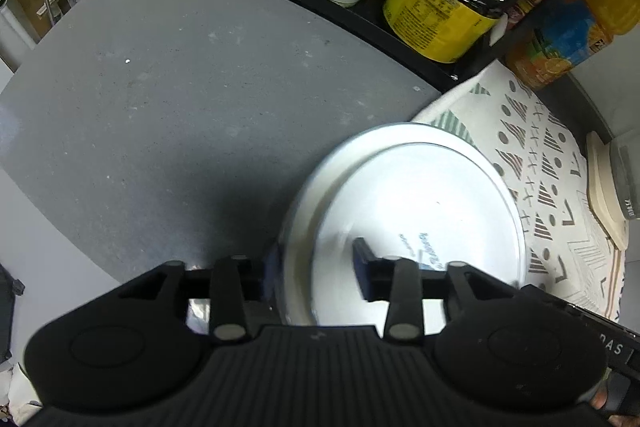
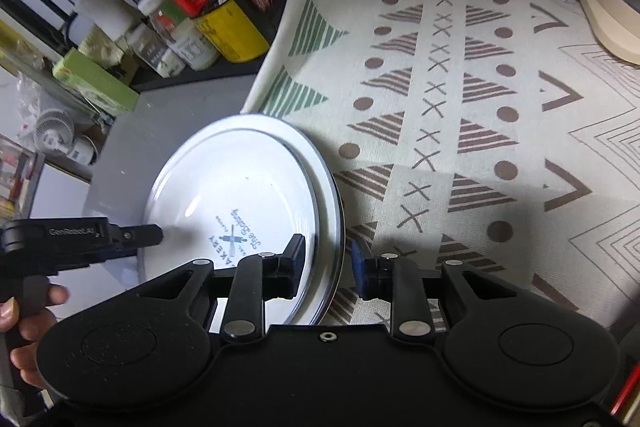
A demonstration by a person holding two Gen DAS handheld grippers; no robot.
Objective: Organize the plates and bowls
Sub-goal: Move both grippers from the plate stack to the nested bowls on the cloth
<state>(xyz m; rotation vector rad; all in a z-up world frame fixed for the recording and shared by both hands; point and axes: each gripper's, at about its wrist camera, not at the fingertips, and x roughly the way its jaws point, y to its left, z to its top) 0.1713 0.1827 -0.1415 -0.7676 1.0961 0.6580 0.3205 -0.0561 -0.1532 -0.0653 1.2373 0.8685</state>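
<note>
— Where is the plate?

— The white plate with the blue print lies partly on the grey desk and partly on the patterned cloth. A wider white rim shows along its cloth side. I cannot tell you whether that is a second plate beneath it.

— And my left gripper?

— Your left gripper points steeply down at the plate's desk-side rim. Its fingers are narrowly parted, one over the plate and one outside the rim. The view is blurred there, but they do not look clamped.

— The right one?

— Your right gripper straddles the cloth-side rim. One finger is over the plate and the other over the cloth, with a narrow gap and daylight beside the rim. Neither gripper pinches the plate.
</note>
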